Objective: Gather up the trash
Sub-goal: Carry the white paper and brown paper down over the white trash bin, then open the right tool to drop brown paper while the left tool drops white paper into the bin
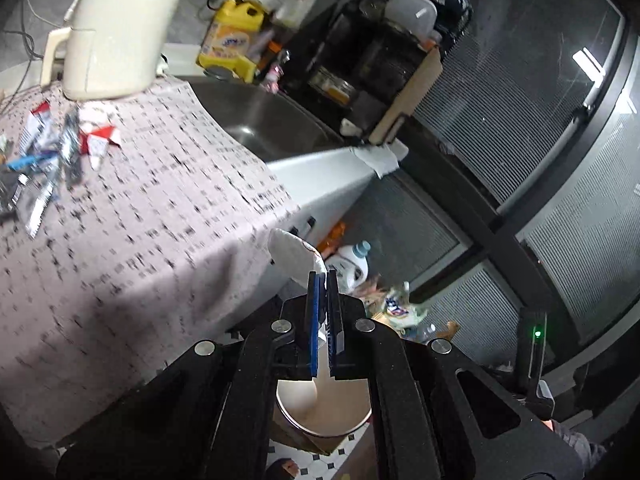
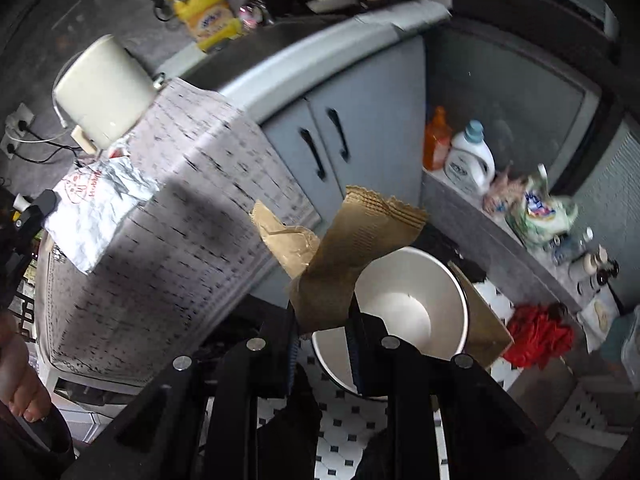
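Above the white bin [image 2: 408, 304], left claw [image 1: 322, 280] clenched on white wrapper [image 1: 294, 254], right claw [image 2: 324, 320] gripping brown paper bag [image 2: 348, 256].

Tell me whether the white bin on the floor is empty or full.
Empty as far as visible: the white bin shows bare inner wall and bottom, though the brown paper bag hides part of it.

Patterned tablecloth [image 1: 132, 208], tiled floor [image 2: 348, 432], grey cabinets [image 2: 320, 120]
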`<state>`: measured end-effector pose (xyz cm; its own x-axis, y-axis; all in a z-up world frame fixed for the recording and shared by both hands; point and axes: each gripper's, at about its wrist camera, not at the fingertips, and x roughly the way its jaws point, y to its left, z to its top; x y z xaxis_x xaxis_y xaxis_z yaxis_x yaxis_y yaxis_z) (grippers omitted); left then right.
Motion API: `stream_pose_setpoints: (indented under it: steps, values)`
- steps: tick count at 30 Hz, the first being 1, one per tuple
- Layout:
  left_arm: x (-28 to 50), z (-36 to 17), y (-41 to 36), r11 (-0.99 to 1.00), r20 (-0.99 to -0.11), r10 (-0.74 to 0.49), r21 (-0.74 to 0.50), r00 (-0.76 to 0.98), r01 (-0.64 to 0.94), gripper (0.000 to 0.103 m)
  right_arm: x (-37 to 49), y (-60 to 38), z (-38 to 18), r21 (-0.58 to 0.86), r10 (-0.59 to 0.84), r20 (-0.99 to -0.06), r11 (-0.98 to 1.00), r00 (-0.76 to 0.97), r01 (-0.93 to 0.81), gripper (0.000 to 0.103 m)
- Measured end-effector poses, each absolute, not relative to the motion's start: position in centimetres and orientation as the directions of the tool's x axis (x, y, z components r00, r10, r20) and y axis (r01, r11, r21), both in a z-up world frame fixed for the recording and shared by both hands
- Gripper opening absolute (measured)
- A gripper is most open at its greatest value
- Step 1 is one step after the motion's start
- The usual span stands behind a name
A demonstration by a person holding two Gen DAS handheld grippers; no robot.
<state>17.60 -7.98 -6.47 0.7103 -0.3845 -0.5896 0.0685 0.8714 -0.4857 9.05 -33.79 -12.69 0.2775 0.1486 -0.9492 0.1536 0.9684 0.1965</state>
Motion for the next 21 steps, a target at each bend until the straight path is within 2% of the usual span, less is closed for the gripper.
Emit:
stream_pose_setpoints:
  steps: [5,10,11,14,17,21]
  values:
    - [17.5,-9.1,-11.8,0.878,-0.637,-0.405,-0.471,0.656,0.084,0.004,6.9,-36.9,-16.2,0.207,0.157,-0.961,0.955,0.228,0.211,0.024]
    - [17.3,-11.5,-14.1,0.878,-0.688,-0.430,-0.469,0.585,0.093,0.004,5.9,-38.1,-19.9,0.233,0.190,-0.961,0.947,0.203,0.219,0.037]
    - [17.4,-12.0,-14.3,0.878,-0.697,-0.433,-0.471,0.571,0.091,0.004,5.9,-38.3,-20.4,0.239,0.195,-0.960,0.945,0.200,0.223,0.041]
    - [17.8,-12.7,-15.1,0.885,-0.719,-0.432,-0.454,0.544,0.102,0.004,5.6,-39.0,-20.8,0.229,0.175,-0.962,0.937,0.212,0.264,0.071]
    - [18.4,-13.3,-15.9,0.886,-0.733,-0.441,-0.448,0.518,0.122,0.004,5.0,-39.9,-20.0,0.242,0.176,-0.956,0.925,0.235,0.292,0.073]
    - [19.1,-14.5,-17.6,0.878,-0.741,-0.467,-0.454,0.483,0.153,0.004,4.0,-41.7,-17.9,0.211,0.118,-0.953,0.919,0.279,0.331,0.089]
